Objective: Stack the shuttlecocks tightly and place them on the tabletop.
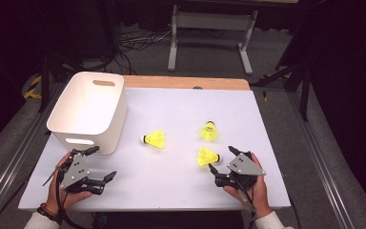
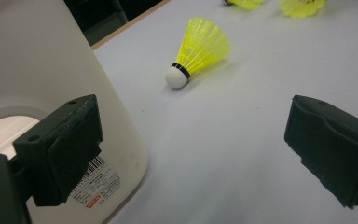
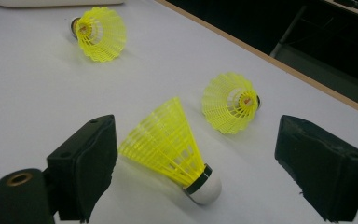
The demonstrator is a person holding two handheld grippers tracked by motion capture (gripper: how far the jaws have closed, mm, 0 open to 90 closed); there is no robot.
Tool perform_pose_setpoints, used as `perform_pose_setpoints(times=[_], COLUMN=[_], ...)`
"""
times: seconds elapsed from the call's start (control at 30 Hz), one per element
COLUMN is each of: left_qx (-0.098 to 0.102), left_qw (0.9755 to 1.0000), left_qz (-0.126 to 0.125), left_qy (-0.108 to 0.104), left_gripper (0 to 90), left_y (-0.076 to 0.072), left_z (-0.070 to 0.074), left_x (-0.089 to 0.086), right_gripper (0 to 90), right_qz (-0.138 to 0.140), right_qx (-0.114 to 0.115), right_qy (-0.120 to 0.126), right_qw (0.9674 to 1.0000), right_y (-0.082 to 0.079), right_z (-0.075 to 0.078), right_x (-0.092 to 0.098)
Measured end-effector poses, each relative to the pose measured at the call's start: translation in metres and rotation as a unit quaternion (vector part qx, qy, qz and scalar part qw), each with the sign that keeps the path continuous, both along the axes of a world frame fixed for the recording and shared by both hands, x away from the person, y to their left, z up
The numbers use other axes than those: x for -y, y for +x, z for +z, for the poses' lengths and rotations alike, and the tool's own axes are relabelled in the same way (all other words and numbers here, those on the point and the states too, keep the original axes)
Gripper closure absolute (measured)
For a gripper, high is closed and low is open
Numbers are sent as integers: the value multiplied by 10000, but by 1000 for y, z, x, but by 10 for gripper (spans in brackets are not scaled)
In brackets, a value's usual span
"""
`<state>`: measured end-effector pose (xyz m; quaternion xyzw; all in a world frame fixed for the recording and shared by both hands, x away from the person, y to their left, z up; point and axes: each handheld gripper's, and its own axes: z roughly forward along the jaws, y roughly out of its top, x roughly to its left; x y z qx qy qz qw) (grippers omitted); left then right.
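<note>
Three yellow shuttlecocks lie on the white counter (image 1: 171,114), and a white bin (image 1: 88,112) stands at its far left corner, reaching along the left edge.

The right gripper (image 1: 223,164), held in a hand (image 1: 252,188) near the front edge toward the right corner, points at the nearest shuttlecock (image 1: 208,156). In the right gripper view this nearest shuttlecock (image 3: 172,147) lies on its side between the two jaws, white cork toward the camera, skirt pointing away. The jaws stand wide. The left one is just beside the skirt, possibly brushing it; the right one is well apart from the cork. Neither pad presses on it.

Beyond it lies the far shuttlecock (image 1: 209,131), skirt toward the front edge; in the right gripper view (image 3: 230,102) its open skirt faces the camera. The middle shuttlecock (image 1: 154,139) lies near the counter's centre, just right of the bin, cork pointing at the bin wall. In the right gripper view it is seen at the upper left (image 3: 100,32).

The left gripper (image 1: 102,164) sits in the other hand (image 1: 59,191) near the front left corner, just in front of the bin. Its jaws are wide with nothing between them. In the left gripper view (image 2: 191,149) one jaw is in front of the bin's (image 2: 42,60) rounded corner, where a barcode label (image 2: 95,184) is stuck, and the middle shuttlecock (image 2: 198,51) lies ahead on bare counter, cork nearest.
</note>
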<state>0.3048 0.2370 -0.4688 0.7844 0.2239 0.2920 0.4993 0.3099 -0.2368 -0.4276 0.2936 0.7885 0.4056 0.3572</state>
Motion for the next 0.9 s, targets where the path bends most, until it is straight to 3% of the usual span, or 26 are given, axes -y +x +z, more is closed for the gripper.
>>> perform_pose_setpoints(times=[0.13,0.2,0.27,0.37,0.4,0.43,0.6,0.67,0.7,0.8,0.9], left_qx=[-7,-36,-37,-13,-13,-15,-21,-61,-61,-106,-125], left_qw=[9999,9998,9997,9996,9996,9997,9996,9995,9995,9995,9994], left_qz=[-89,-153,-196,-221,-221,-207,-228,-239,-239,-278,-318], left_qy=[-94,-104,-108,-152,-152,-153,-186,-173,-173,-114,-93], left_gripper=[47,47,47,47,48,48,48,51,51,52,52], left_y=[1,1,0,0,0,0,0,2,2,3,3], left_z=[0,0,0,1,1,0,0,-1,-1,-2,-3], left_x=[-1,0,0,-1,-1,-2,-2,-1,-1,1,2], right_gripper=[130,135,183,196,196,236,359,495,495,618,668], right_qz=[-94,-103,164,51,51,-190,-265,-213,-213,-394,-467], right_qx=[-92,-258,-449,-605,-605,-533,-580,-738,-738,-696,-720], right_qy=[53,101,146,-153,-153,-442,-584,-709,-709,-856,-902], right_qw=[9999,9996,9987,9980,9980,9974,9963,9945,9945,9931,9922], right_y=[5,10,13,24,24,31,42,49,49,54,56], right_z=[4,6,7,4,4,1,-3,-6,-6,-7,-8], right_x=[-9,-18,-25,-43,-43,-53,-60,-61,-61,-62,-61])
